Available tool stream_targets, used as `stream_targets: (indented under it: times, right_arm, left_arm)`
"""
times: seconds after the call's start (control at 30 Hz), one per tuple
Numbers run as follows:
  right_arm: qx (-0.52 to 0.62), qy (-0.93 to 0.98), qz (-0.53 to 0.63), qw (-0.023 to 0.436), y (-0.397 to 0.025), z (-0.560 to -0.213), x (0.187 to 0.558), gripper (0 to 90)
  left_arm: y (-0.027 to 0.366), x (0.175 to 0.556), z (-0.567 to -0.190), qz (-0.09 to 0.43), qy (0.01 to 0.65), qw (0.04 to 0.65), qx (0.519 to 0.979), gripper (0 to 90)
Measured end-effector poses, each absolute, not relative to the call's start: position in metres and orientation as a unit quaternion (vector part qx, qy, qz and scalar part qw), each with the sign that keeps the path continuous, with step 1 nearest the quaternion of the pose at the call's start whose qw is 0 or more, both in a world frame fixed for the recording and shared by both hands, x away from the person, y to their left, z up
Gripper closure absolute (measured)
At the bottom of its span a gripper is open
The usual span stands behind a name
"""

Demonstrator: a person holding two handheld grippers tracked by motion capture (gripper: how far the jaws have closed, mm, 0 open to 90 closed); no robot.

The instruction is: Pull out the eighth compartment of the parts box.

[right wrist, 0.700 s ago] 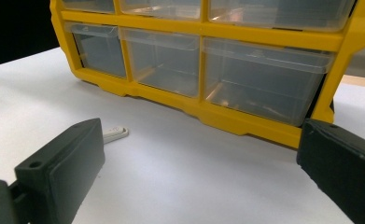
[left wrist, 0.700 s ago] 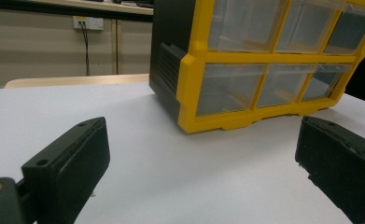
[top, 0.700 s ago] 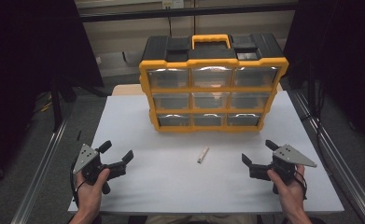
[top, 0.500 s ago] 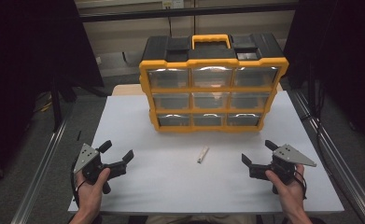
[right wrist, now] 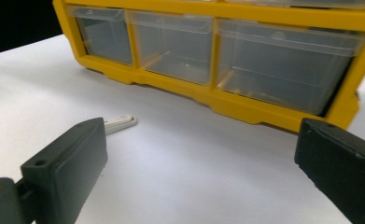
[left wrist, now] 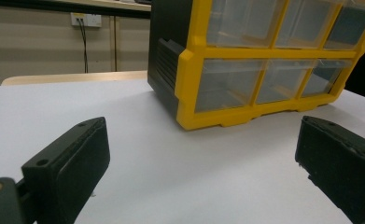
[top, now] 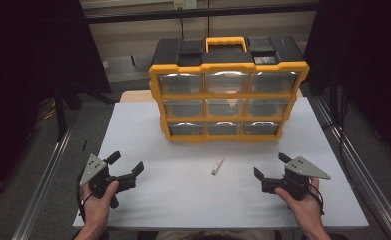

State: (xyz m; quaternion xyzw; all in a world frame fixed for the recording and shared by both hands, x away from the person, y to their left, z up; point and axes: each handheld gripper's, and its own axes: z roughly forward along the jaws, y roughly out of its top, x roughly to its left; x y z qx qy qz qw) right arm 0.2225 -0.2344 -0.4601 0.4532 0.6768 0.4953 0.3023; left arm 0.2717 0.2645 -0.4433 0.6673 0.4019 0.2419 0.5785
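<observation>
Small pale stick [top: 217, 165] lies flat on the white desk [top: 183, 200] just in front of the yellow drawer organizer [top: 228, 90], between the left gripper [top: 125, 170] and right gripper [top: 268, 172], both well clear of it, resting low, jaws spread wide, holding nothing.

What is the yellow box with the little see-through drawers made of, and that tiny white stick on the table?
The organizer box looks like hard moulded plastic: glossy yellow frame, matte black shell. Its drawers seem clear plastic, as you see through them. The small stick looks smooth, pale and plastic-like, but it is too small to be sure.
</observation>
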Motion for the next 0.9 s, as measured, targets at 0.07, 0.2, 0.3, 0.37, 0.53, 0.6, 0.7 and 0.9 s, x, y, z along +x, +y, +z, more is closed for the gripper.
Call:
stream_targets:
  times: [0.07,0.2,0.3,0.37,0.53,0.6,0.7,0.9]
  right_arm:
    - [0.448,0.680,0.496,0.300,-0.229,-0.459,0.222,1.9]
    - [0.426,0.696,0.498,0.292,-0.220,-0.457,0.222,0.3]
    - [0.403,0.710,0.494,0.298,-0.213,-0.454,0.224,0.8]
    - [0.403,0.710,0.496,0.296,-0.211,-0.453,0.225,0.7]
    - [0.388,0.722,0.490,0.297,-0.197,-0.453,0.232,1.2]
    - [0.371,0.732,0.482,0.306,-0.187,-0.453,0.235,1.8]
    - [0.360,0.735,0.483,0.312,-0.178,-0.451,0.239,2.0]
    - [0.339,0.745,0.475,0.323,-0.167,-0.449,0.246,2.0]
  left_arm:
    - [0.265,0.271,-0.442,0.246,0.404,0.576,0.667,3.1]
    - [0.264,0.270,-0.442,0.243,0.400,0.585,0.662,3.1]
    - [0.265,0.270,-0.440,0.245,0.398,0.585,0.662,3.1]
    - [0.264,0.269,-0.439,0.243,0.399,0.590,0.659,3.1]
    - [0.264,0.270,-0.440,0.242,0.403,0.587,0.660,3.1]
    - [0.264,0.269,-0.440,0.236,0.401,0.590,0.660,3.1]
    - [0.264,0.269,-0.439,0.236,0.402,0.594,0.656,3.1]
    - [0.264,0.271,-0.439,0.232,0.396,0.593,0.661,3.1]
